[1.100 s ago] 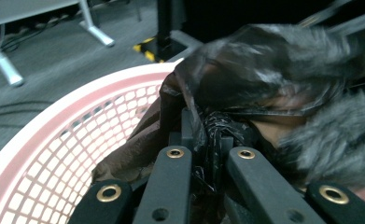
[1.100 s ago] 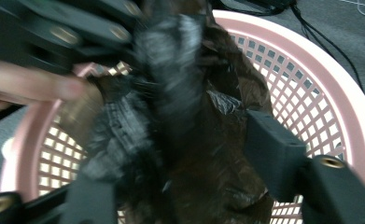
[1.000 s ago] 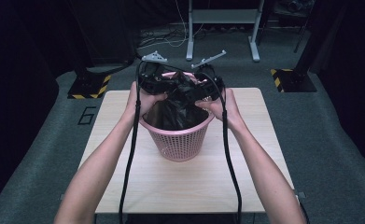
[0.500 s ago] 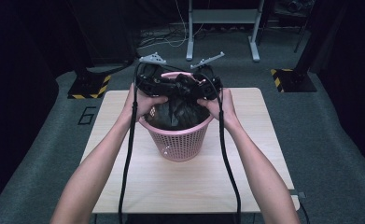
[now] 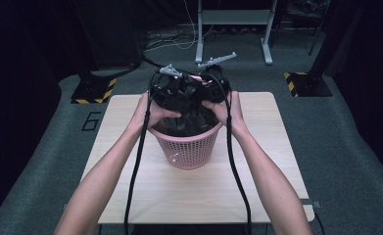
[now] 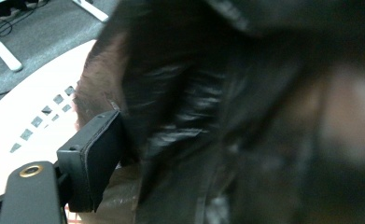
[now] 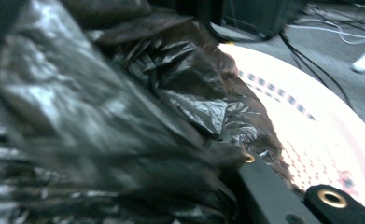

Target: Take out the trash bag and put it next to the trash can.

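A pink plastic basket point(image 5: 189, 147) stands in the middle of the light wooden table point(image 5: 130, 191). A black plastic bag point(image 5: 184, 121) lines its inside and bunches up over the far rim. My left gripper point(image 5: 172, 95) and right gripper point(image 5: 208, 93) sit close together above that far rim, each shut on the bunched film. In the left gripper view the bag point(image 6: 208, 140) presses against one pad point(image 6: 94, 158) and hides the other jaw; the basket rim point(image 6: 35, 126) lies behind. In the right gripper view crumpled bag point(image 7: 124, 116) covers one jaw, beside the basket wall point(image 7: 320, 135).
Two black cables point(image 5: 135, 166) trail from the grippers down over the table's near edge. Behind the table stand a metal desk frame point(image 5: 233, 29) and two yellow-and-black striped bases point(image 5: 93, 90). Grey carpet surrounds the table.
Both hands have drawn closer together and shifted toward the basket's far rim, gathering the black bag up there. The basket has stayed in place.
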A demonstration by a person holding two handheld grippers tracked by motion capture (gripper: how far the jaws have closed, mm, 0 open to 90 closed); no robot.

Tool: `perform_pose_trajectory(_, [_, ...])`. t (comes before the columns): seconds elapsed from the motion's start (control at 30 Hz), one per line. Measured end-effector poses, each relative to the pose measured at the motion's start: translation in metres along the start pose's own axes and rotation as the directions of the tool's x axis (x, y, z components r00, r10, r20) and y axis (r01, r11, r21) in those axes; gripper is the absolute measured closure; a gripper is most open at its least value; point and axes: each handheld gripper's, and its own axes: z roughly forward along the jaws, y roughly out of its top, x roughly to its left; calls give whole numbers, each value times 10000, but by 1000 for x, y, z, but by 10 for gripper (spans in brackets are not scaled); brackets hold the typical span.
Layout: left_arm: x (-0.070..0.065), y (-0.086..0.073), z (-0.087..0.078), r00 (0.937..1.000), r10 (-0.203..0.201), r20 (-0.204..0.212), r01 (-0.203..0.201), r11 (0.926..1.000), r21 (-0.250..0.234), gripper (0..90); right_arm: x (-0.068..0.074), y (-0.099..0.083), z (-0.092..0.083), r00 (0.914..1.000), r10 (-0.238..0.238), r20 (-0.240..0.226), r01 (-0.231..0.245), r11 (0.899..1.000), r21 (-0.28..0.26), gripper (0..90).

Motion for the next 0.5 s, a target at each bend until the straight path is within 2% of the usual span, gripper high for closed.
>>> perform_pose_trajectory(0.17, [-1, 1, 1, 10000, 77, -62, -77, 10000, 11, 193, 4, 2, -3, 9997, 75, -224, -80, 9998, -208, 900])
perform_pose_trajectory(0.27, [-1, -1, 0, 9998, 174, 22, -174, 9998, -54, 253, 3, 1, -4, 9992, 211, -344, -223, 9992, -331, 900])
perform_pose_trajectory(0.37, [0, -5, 0, 9997, 180, 190, -173, 9992, -359, 385, 3, 1, -5, 9986, 269, -446, -288, 9987, -419, 900])
perform_pose_trajectory(0.5, [0, -8, 0, 9998, 139, 159, -128, 9975, -696, 614, 5, 1, -4, 9984, 269, -497, -291, 9986, -431, 900])
